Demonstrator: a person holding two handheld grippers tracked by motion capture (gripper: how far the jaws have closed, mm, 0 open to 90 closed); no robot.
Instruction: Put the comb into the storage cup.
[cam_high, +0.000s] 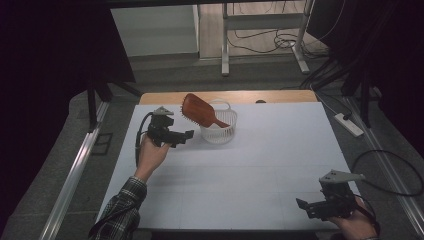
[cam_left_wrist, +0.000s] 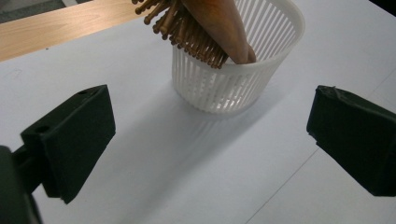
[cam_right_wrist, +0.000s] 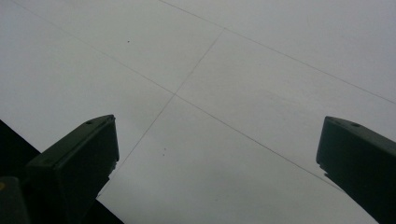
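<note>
A brown wooden hairbrush (cam_high: 200, 111) leans in a small white slotted basket (cam_high: 220, 131), handle end down inside, bristled head sticking out up and to the left. In the left gripper view the basket (cam_left_wrist: 233, 84) and the brush's bristles (cam_left_wrist: 187, 28) lie just ahead. My left gripper (cam_high: 186, 136) hangs open just left of the basket, nothing between its jaws. My right gripper (cam_high: 306, 206) rests open near the table's front right corner, over the bare white surface (cam_right_wrist: 210, 93).
The white table top (cam_high: 260, 165) has a wooden strip (cam_high: 160, 97) along its far edge. Metal rails run along both sides. A power strip (cam_high: 350, 125) and cables lie on the floor at the right; a desk frame (cam_high: 260, 30) stands beyond.
</note>
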